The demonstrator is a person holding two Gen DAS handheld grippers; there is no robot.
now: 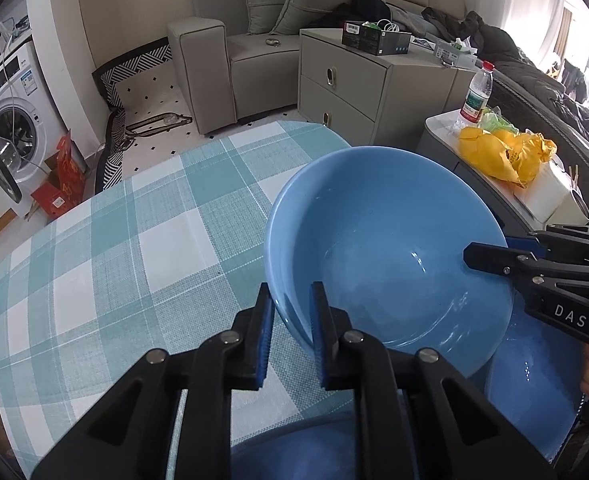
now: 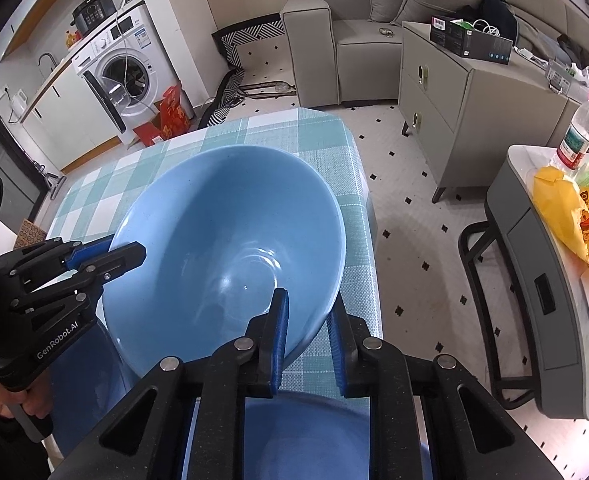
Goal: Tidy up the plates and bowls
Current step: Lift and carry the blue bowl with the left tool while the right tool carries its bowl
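I had both tools clamped on one blue bowl (image 1: 386, 248): the left tool (image 1: 292, 334) pinched the rim on its side, the right tool (image 2: 306, 344) pinched the opposite rim, each with one finger inside and one outside. The bowl sat tilted, over the checked bench (image 1: 114, 240), with a blue plate (image 1: 534, 380) beneath it and more blue dishware below the tools, its kind unclear. To do this well, I judged both grips should stay even and move together, levelling the bowl before setting it down. The bowl was empty, showing only glossy reflections; the plate showed nothing on it.
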